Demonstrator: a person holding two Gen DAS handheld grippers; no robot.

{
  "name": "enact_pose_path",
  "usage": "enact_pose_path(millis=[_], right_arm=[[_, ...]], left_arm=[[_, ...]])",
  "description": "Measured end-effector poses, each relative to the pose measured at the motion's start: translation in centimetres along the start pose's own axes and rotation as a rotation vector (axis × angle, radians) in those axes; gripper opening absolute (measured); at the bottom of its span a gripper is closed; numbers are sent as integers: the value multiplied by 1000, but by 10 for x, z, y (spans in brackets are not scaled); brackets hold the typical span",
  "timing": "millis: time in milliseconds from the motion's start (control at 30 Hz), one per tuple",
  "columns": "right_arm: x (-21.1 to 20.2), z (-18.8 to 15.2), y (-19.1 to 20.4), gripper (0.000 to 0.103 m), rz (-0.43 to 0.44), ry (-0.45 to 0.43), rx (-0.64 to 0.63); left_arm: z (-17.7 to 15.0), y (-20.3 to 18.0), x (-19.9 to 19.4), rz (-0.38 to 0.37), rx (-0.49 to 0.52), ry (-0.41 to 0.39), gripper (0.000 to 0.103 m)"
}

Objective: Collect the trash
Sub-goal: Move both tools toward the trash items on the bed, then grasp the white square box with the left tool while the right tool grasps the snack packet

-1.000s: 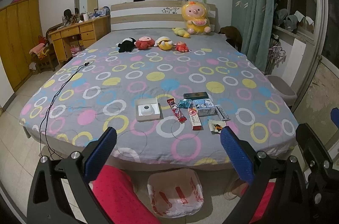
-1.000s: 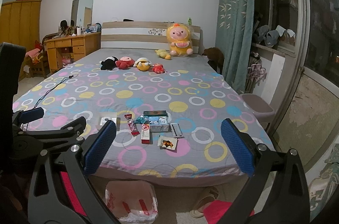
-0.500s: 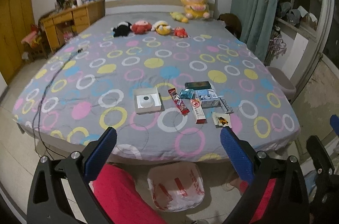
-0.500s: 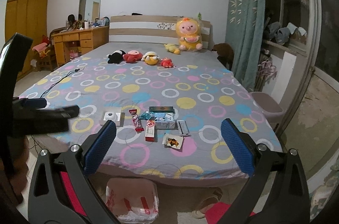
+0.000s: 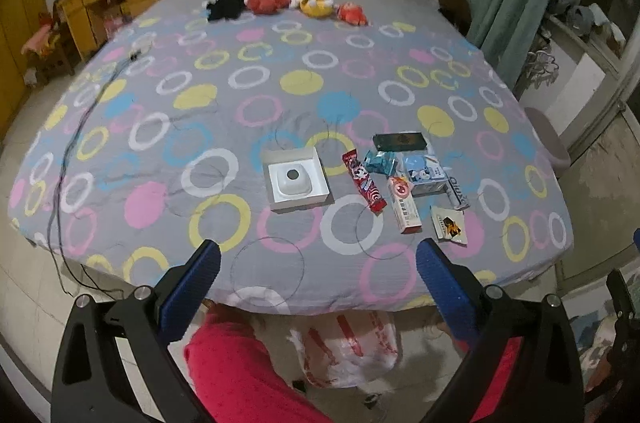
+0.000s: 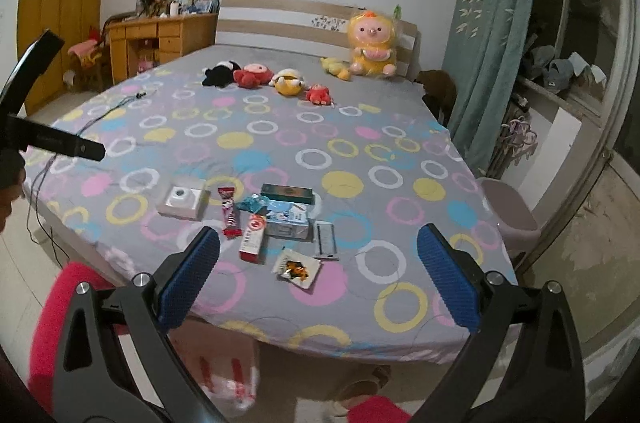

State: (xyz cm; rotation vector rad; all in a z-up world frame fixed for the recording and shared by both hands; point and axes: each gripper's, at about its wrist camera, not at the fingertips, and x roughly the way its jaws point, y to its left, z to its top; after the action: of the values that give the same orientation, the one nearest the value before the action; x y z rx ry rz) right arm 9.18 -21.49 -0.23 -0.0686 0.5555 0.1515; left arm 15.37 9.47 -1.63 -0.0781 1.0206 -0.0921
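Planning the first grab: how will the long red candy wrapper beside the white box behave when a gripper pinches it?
The red wrapper lies flat on the bed sheet, so it is probably thin, light and floppy. Its printed film looks glossy, so it may slip between the pads. On soft bedding, it will likely sink rather than slide when pressed.

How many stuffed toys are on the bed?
6: a black toy, red toy, yellow toy and small red toy in a row; big yellow doll and small yellow toy by the headboard.
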Motion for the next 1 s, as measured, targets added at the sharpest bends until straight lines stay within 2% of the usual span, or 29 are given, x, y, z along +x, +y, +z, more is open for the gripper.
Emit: enact_pose_path(millis=[167, 367, 533, 833, 1000], right_arm=[[30, 6, -14, 97, -24, 46, -77], [80, 4, -27, 97, 13, 154, -128], [121, -4, -21, 97, 35, 236, -231], [188, -23, -4, 97, 131, 385, -360], [225, -37, 9, 97, 193, 447, -413]], left_arm=[[23, 10, 42, -34, -59, 81, 96], [43, 22, 93, -24, -109, 164, 96], [52, 37, 133, 9, -154, 223, 96], [68, 67, 197, 16, -245, 311, 96], [71, 76, 226, 40, -257, 341, 96]])
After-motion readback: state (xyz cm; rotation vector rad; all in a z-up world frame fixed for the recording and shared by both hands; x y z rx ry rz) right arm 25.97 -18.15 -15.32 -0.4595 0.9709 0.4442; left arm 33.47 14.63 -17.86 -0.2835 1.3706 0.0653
